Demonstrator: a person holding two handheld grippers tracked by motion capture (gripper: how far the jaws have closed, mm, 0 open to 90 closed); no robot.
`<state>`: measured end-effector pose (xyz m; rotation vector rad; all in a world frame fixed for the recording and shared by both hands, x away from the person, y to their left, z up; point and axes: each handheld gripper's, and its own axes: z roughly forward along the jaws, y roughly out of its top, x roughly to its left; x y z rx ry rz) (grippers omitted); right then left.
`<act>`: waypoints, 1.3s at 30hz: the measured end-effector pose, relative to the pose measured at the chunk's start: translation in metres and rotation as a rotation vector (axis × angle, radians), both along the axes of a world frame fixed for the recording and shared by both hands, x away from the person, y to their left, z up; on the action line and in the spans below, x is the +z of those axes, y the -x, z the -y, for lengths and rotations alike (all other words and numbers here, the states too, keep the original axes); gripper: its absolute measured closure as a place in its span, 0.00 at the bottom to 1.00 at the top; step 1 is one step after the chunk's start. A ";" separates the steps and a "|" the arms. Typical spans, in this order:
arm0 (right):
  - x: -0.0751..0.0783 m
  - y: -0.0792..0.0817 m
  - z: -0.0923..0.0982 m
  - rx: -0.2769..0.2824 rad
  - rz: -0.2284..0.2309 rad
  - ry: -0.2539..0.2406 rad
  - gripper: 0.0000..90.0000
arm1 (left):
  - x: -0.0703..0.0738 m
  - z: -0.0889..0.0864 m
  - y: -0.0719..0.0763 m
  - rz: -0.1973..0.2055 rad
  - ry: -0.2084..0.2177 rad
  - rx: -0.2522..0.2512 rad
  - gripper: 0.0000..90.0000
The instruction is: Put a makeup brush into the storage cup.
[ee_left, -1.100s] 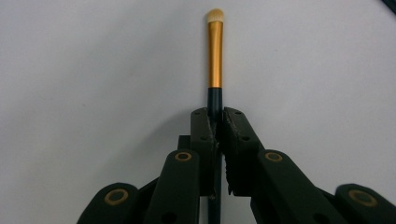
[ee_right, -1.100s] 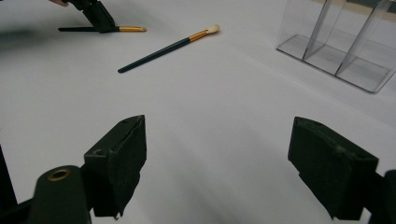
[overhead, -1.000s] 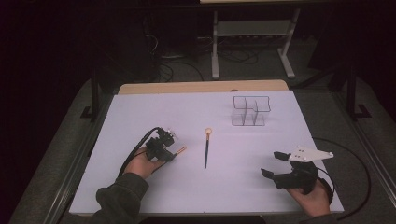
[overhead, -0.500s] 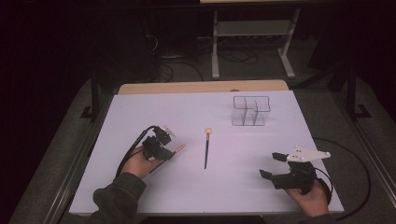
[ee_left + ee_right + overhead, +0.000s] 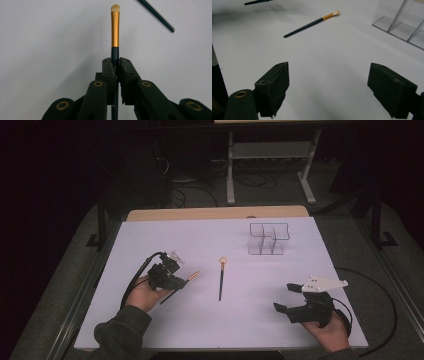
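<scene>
Lifting off the tabletop (image 5: pixel 150 245) since the earlier frame, the left gripper (image 5: pixel 176 282) is carrying a small brush (image 5: pixel 115 30) slightly higher, while the right gripper (image 5: pixel 287 297) is holding its place near the front right corner.

Nearest the person, the right gripper is hovering over bare tabletop with its fingers (image 5: pixel 274 87) spread wide apart and nothing between them.

At the front left, the left gripper's fingers (image 5: pixel 110 72) are pressing together on the dark handle of the brush, just below its gold band. The pale tip is pointing away from the hand, toward the middle of the tabletop.

Farther in, a second brush (image 5: pixel 221 280) is lying flat at the centre, untouched, its tip pointing toward the far edge.

Farthest back on the right, a clear divided box (image 5: pixel 269 239) is standing empty.

Judging from this layout, the pickup is complete and the held brush is likely heading for the box; the second brush is waiting for its turn.
</scene>
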<state>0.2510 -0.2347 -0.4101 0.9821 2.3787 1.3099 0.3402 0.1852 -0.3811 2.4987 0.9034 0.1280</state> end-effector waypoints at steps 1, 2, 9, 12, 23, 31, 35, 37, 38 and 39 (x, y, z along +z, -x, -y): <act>0.001 0.000 -0.001 0.000 -0.003 -0.001 0.19 | 0.002 0.000 0.001 0.006 0.007 -0.007 0.92; 0.003 -0.002 -0.002 0.007 0.003 0.002 0.19 | 0.005 0.000 0.002 0.010 0.012 -0.014 0.92; 0.011 -0.007 -0.010 0.024 0.004 -0.002 0.18 | 0.019 0.001 0.007 0.036 0.055 -0.047 0.92; 0.014 -0.010 -0.015 0.037 0.007 0.006 0.18 | 0.025 0.002 0.010 0.038 0.078 -0.054 0.92; 0.025 -0.021 -0.033 0.088 -0.011 -0.001 0.16 | 0.038 0.007 0.018 0.061 0.114 -0.084 0.92; 0.032 -0.027 -0.046 0.134 -0.020 -0.003 0.16 | 0.045 0.013 0.024 0.080 0.138 -0.115 0.92; 0.034 -0.030 -0.053 0.151 -0.029 -0.007 0.16 | 0.047 0.016 0.026 0.083 0.155 -0.126 0.92; 0.035 -0.031 -0.056 0.166 -0.029 -0.013 0.16 | 0.048 0.018 0.028 0.088 0.169 -0.125 0.92; 0.035 -0.033 -0.061 0.175 -0.033 -0.015 0.16 | 0.048 0.019 0.028 0.087 0.168 -0.133 0.92; 0.035 -0.033 -0.061 0.175 -0.033 -0.015 0.16 | 0.049 0.019 0.029 0.087 0.168 -0.138 0.92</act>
